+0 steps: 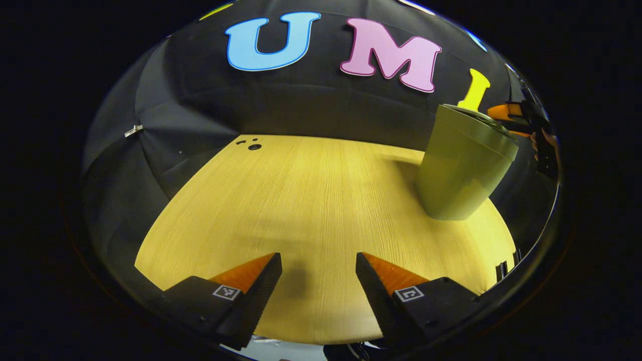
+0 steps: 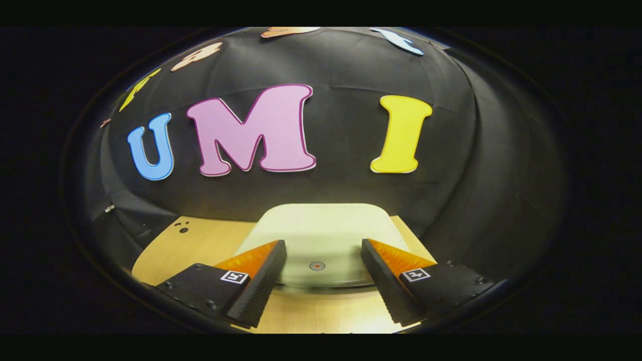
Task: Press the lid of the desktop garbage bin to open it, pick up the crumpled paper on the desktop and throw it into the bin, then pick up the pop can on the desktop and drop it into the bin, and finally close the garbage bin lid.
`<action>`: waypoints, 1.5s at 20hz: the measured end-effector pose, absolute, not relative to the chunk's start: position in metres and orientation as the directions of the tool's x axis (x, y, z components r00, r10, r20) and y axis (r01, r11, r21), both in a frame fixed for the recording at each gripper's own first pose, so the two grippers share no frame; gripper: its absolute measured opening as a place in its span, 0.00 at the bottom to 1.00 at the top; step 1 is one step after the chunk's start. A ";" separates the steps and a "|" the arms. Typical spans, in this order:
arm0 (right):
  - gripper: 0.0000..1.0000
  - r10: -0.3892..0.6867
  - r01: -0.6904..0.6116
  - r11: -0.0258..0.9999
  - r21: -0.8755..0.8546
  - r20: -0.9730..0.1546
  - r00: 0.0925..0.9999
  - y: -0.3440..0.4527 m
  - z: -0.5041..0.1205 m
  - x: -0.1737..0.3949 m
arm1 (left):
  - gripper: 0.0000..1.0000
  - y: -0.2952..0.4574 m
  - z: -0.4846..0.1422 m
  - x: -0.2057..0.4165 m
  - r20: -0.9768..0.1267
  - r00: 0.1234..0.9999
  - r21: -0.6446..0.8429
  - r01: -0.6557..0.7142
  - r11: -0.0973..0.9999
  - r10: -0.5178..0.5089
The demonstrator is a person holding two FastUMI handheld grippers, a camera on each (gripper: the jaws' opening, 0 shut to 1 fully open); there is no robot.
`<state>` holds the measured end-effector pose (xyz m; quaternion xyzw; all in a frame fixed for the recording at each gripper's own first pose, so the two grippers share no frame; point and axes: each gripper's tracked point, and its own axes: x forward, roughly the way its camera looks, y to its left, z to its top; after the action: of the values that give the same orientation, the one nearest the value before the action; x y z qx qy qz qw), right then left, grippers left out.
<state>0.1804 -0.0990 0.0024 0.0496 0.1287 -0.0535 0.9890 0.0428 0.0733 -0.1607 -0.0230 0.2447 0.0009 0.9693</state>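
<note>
**Bin lid down, both grippers empty**

Left gripper view: our left gripper point(image 1: 318, 273) sits low over the wooden table point(image 1: 301, 200), fingers spread wide, nothing between them, just bare tabletop. The garbage bin point(image 1: 461, 170) stands upright on the table, off to the right and well ahead of the fingers. Its lid point(image 1: 479, 120) looks down. We see the right gripper point(image 1: 521, 120) at the bin's top edge on the far side, with a hand point(image 1: 544, 143) behind it; we can't tell from here whether it touches the lid.

Right gripper view: our right gripper point(image 2: 323, 260) is also spread wide and holds nothing. The lid point(image 2: 321, 230) lies flat right ahead and below, showing between the fingers, with a small round mark point(image 2: 316, 265) near its front edge, centred in the gap. Contact with the lid is unclear. The table point(image 2: 200, 245) shows on the left of the bin.
</note>
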 end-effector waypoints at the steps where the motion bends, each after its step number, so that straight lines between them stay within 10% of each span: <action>1: 0.95 -0.095 0.121 0.989 0.087 -0.262 0.961 -0.099 0.002 0.179 | 1.00 0.073 -0.162 0.042 -0.476 0.880 -0.047 -0.012 0.999 -0.012; 19: 0.96 -0.110 0.131 0.988 0.077 -0.232 0.966 -0.093 0.000 0.179 | 0.96 0.081 -0.162 0.040 -0.448 0.893 -0.081 0.005 0.997 -0.041; 30: 0.97 -0.096 0.099 0.993 0.062 -0.051 0.994 -0.036 0.037 0.120 | 0.95 0.071 -0.058 0.036 -0.197 0.976 0.054 0.107 0.993 -0.094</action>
<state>0.1200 -0.0364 0.0373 0.0321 0.0241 -0.0490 0.9980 0.0364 0.0714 -0.0582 0.0321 0.0976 -0.0506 0.9934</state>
